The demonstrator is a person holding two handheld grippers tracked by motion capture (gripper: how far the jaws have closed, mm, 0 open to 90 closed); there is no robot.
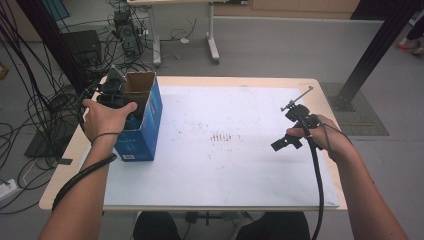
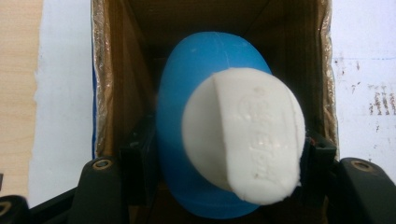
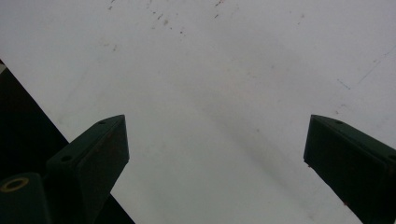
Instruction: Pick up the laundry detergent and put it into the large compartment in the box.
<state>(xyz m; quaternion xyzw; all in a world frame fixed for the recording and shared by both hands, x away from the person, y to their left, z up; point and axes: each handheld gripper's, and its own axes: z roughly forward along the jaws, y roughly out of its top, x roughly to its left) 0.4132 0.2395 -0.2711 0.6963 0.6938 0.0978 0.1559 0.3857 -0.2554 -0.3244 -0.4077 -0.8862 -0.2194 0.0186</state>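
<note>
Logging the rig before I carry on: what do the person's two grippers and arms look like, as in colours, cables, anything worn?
Both grippers are black. The left gripper carries a grey three-cornered plate on top; its jaws have brass-coloured screw holes. The right gripper has wedge-shaped black jaws and a thin metal rod sticking out behind. A black cable trails from each along the forearm. Both forearms are bare, no sleeves; a thin black band circles the left wrist.

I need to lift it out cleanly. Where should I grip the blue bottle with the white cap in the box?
Grip the blue bottle on its rounded body just below the white cap, coming straight down through the cardboard box's open top: the cap points up, and the walls block its sides.
</note>
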